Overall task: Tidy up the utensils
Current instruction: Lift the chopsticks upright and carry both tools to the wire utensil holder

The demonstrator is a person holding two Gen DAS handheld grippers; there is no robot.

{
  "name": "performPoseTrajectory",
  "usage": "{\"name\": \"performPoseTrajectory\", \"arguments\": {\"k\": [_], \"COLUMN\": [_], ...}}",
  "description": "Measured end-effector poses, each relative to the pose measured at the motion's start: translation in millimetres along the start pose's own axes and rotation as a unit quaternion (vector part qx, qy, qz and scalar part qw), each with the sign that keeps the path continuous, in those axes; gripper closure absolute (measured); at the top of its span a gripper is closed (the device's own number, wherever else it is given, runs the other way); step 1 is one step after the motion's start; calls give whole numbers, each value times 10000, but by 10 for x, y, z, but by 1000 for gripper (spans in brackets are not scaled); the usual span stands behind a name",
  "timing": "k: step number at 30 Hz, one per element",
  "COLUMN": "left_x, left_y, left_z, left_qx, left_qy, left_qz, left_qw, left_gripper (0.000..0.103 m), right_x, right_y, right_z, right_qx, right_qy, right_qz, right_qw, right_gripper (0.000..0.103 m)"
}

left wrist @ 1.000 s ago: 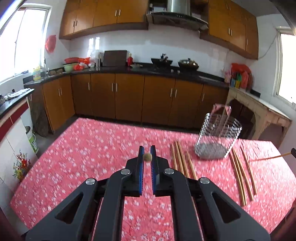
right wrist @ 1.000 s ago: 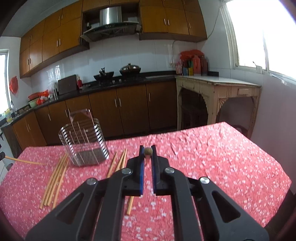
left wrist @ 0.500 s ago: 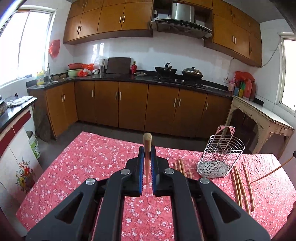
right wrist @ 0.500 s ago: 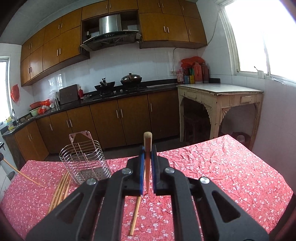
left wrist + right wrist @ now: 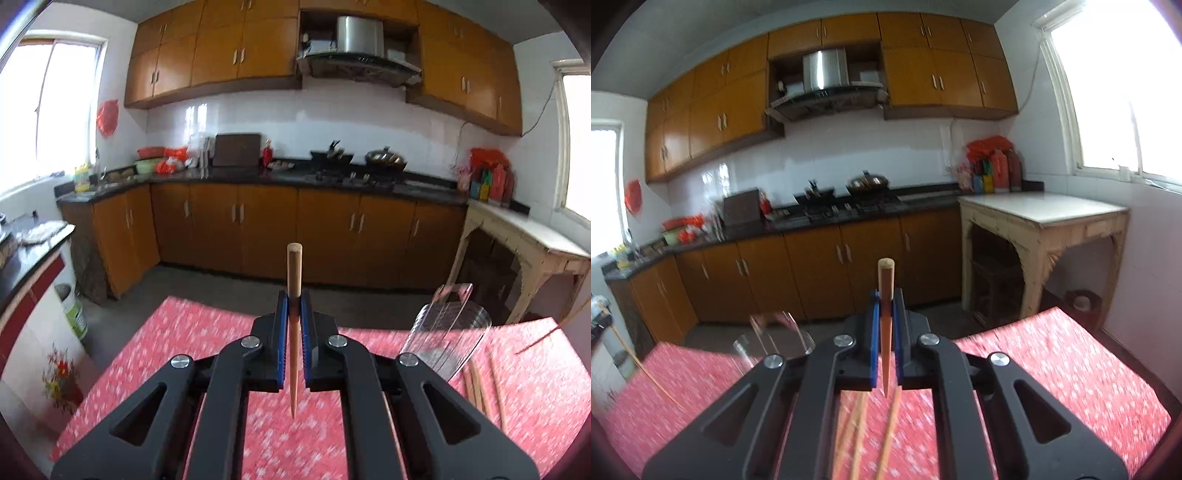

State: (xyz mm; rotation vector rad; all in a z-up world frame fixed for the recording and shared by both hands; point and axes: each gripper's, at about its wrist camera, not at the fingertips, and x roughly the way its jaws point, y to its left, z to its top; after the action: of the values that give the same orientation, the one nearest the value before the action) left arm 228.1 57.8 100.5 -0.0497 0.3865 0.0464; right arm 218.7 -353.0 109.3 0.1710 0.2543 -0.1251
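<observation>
Wooden, light and stiff, each chopstick [image 5: 293, 321] [image 5: 885, 325] stands pinched mid-shaft in clenched fingers [image 5: 282, 332] [image 5: 873, 332], liable to pivot or slip

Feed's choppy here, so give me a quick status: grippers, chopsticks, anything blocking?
Left hand-held gripper shut on chopstick, upright. Right hand-held gripper shut on another chopstick. Basket blurred, loose chopsticks on table. Nothing blocking.
</observation>
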Motion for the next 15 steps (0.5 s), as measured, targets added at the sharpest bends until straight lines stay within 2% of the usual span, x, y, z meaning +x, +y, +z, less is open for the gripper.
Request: {"name": "performPoseTrajectory", "arguments": {"k": [5, 8, 11, 15], "left_x": [-195, -283, -271, -51], "left_y": [-373, -619, -841, -1028], "left_z": [589, 818, 899, 835], "left_qx": [-67, -124, -118, -241], "left_qy": [-499, -736, -867, -699], "left_qz": [-477, -733, -923, -1129], "left_qw": [9976, 9945, 9919, 9908], "left_gripper": [96, 96, 96, 96], "right_x": [73, 256, 470, 733], "right_y": [171, 339, 494, 626], "right_z": [600, 772, 758, 622], "right_qx": [312, 268, 116, 67], "right_qy": [-179, -123, 33, 274], "right_qz": [773, 1034, 1176, 1308], "right_qw": [9964, 9942, 9930, 9910], "right_gripper": [95, 95, 95, 95]}}
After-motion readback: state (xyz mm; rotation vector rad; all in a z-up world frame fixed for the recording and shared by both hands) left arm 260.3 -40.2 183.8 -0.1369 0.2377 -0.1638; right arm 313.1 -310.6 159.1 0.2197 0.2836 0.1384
